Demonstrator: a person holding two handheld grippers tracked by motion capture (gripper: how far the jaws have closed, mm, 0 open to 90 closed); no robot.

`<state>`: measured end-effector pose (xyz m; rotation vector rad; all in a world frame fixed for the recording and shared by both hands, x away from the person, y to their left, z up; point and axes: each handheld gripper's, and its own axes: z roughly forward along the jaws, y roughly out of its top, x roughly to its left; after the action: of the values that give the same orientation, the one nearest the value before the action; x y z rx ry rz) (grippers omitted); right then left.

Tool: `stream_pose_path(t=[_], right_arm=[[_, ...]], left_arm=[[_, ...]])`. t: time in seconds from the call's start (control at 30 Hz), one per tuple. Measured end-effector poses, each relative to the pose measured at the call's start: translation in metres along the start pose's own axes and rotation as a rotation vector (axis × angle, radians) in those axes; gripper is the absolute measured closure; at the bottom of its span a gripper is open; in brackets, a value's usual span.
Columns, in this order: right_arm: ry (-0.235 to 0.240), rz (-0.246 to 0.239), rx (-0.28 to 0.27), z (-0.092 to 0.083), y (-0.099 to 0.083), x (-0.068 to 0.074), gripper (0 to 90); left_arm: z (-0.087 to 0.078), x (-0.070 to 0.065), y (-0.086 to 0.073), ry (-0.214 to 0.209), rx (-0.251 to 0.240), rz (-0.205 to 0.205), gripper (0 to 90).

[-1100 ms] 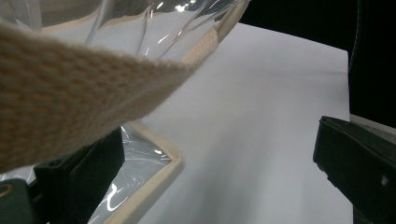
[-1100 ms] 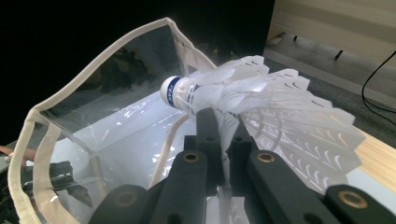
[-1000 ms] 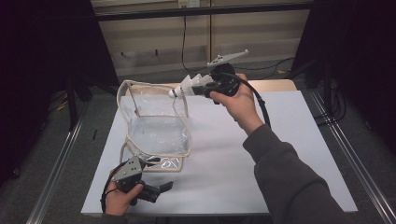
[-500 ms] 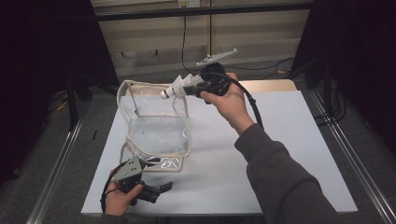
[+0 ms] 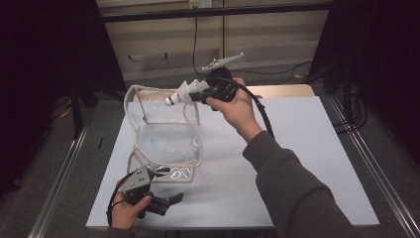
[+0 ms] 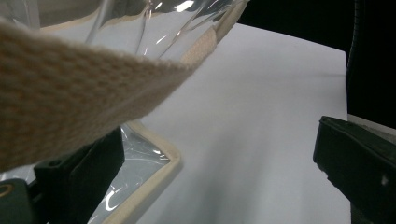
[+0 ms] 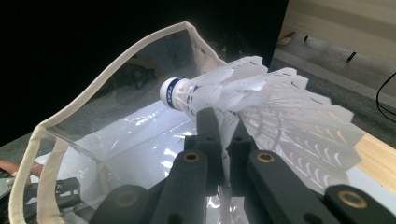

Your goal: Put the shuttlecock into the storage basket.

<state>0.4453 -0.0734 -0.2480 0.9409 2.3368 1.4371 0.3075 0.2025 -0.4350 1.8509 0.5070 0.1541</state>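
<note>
Right gripper (image 5: 195, 94): jaws are clamped together on the feather skirt of a shuttlecock (image 5: 179, 94); seen in the right gripper view (image 7: 223, 135) with feathers pinched between the two black jaws.
Shuttlecock: held in the air, cork end pointing toward 9 o'clock in the high view, over the far rim of the bag (image 5: 168, 144); in the right gripper view (image 7: 243, 93) the cork with its blue band is aimed at the bag's open mouth.
Right hand (image 5: 235, 104): wrapped around the gripper body, at 12 o'clock of the table (image 5: 297, 163); a cable is trailed back along the sleeve.
Bag: clear plastic with cream trim, stood open on the table at 10 o'clock; its rim is seen in the right gripper view (image 7: 93, 93).
Left gripper (image 5: 166, 202): jaws are held apart, nothing pinched; rested at 7 o'clock, just beside the bag's near edge.
Strap (image 6: 70, 93): cream webbing is seen close in the left gripper view, above the left jaw.
Table: white top, bare at 3 o'clock.
</note>
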Motion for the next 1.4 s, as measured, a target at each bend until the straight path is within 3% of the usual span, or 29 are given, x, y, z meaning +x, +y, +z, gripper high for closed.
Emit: stream_pose_path(t=[1.4], right_arm=[[0.019,-0.026,0.026,0.044,0.009,0.025,88.3]], left_arm=[[0.000,0.000,-0.001,-0.004,-0.002,-0.002,2.0]])
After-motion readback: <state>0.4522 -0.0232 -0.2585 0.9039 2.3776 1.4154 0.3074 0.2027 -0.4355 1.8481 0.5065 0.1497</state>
